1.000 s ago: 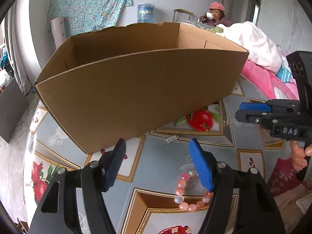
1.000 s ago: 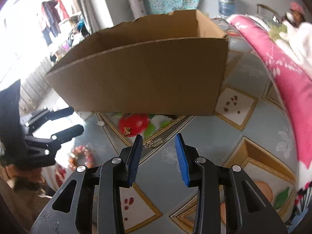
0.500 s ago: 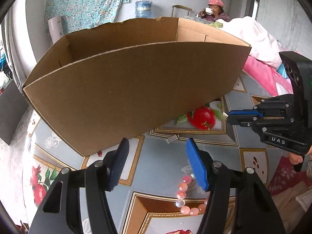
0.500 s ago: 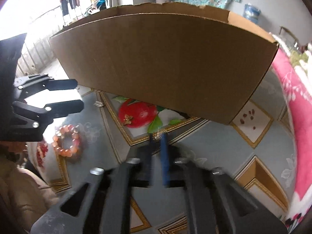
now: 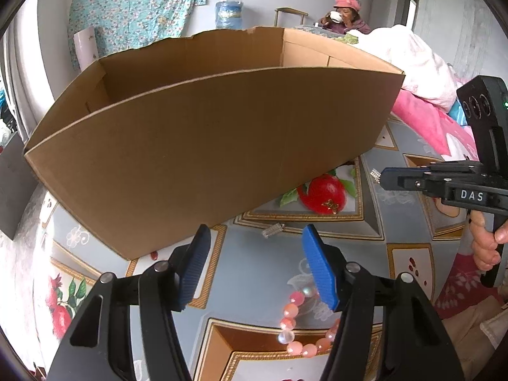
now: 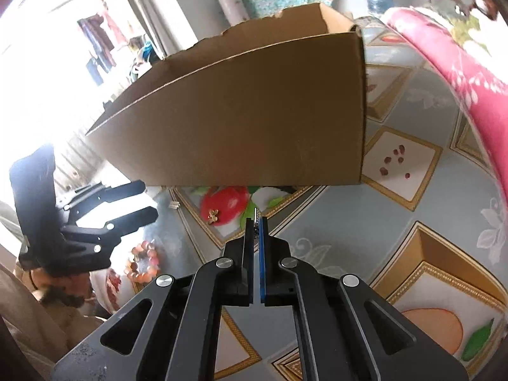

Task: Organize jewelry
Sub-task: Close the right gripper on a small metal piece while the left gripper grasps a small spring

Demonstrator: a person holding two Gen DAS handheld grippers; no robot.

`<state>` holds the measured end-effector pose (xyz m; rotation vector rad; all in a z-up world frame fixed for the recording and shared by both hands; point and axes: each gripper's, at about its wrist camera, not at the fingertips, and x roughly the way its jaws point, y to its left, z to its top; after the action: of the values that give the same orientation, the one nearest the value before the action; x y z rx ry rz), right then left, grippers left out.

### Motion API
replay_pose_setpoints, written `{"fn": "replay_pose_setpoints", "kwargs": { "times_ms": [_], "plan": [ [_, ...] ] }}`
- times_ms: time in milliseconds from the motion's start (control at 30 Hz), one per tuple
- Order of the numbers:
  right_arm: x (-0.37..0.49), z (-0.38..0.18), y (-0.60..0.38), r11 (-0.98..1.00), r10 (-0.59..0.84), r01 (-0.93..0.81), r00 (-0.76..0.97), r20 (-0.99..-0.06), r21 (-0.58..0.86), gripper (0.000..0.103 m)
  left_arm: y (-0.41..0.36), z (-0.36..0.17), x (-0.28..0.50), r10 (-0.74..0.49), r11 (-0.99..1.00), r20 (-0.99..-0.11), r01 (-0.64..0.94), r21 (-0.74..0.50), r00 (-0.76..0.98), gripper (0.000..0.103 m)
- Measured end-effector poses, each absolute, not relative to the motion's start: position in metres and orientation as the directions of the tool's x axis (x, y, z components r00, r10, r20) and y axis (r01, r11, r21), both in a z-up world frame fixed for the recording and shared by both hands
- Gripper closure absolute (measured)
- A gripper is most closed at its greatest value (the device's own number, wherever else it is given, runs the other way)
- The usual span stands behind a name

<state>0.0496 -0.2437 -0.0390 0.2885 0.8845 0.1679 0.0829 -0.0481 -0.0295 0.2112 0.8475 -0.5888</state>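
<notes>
Small silver clip [image 5: 375, 176], pinched at its end by the closed right gripper [image 6: 256, 222]; light, stiff, slippery, best held mid-length. Bead bracelet [image 5: 298, 327] lies beneath the half-open, empty left gripper [image 5: 255, 266]; cardboard box [image 5: 206, 146] behind.

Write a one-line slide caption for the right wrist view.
Right gripper shut on small silver clasp before the cardboard box.

Daylight floods both views, and in the right wrist view a window [image 6: 47, 73] at the upper left is blown out to white glare, washing the scene beside it. The cardboard box [image 5: 203, 158] stays evenly lit and sharp, casting a soft shadow at its base. Fisheye distortion bends straight edges, with dark vignetting in the corners
</notes>
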Motion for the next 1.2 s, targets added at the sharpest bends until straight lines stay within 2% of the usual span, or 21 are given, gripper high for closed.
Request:
{"fn": "replay_pose_setpoints", "kwargs": {
  "times_ms": [100, 267, 533, 867, 1200],
  "plan": [
    [0.050, -0.037, -0.241, 0.949, 0.263, -0.030, 0.620, -0.739, 0.313, 0.102, -0.053, -0.030, 0.085, -0.408, 0.816, -0.756, 0.577, -0.050, 0.512, 0.046],
    [0.048, -0.038, -0.237, 0.951, 0.262, -0.037, 0.618, -0.741, 0.306, 0.102, -0.058, -0.031, 0.089, -0.413, 0.810, -0.762, 0.583, -0.058, 0.499, 0.054],
    [0.052, -0.036, -0.235, 0.953, 0.258, -0.037, 0.620, -0.740, 0.302, 0.102, -0.065, -0.039, 0.096, -0.383, 0.819, -0.795, 0.570, -0.057, 0.471, 0.075],
    [0.051, -0.039, -0.234, 0.951, 0.261, -0.035, 0.625, -0.736, 0.308, 0.102, -0.082, -0.037, 0.099, -0.290, 0.837, -0.833, 0.548, 0.019, 0.471, 0.076],
    [0.046, -0.036, -0.230, 0.952, 0.261, -0.041, 0.631, -0.731, 0.305, 0.102, -0.087, -0.032, 0.098, -0.256, 0.853, -0.850, 0.521, 0.025, 0.461, 0.089]
  ]
}}
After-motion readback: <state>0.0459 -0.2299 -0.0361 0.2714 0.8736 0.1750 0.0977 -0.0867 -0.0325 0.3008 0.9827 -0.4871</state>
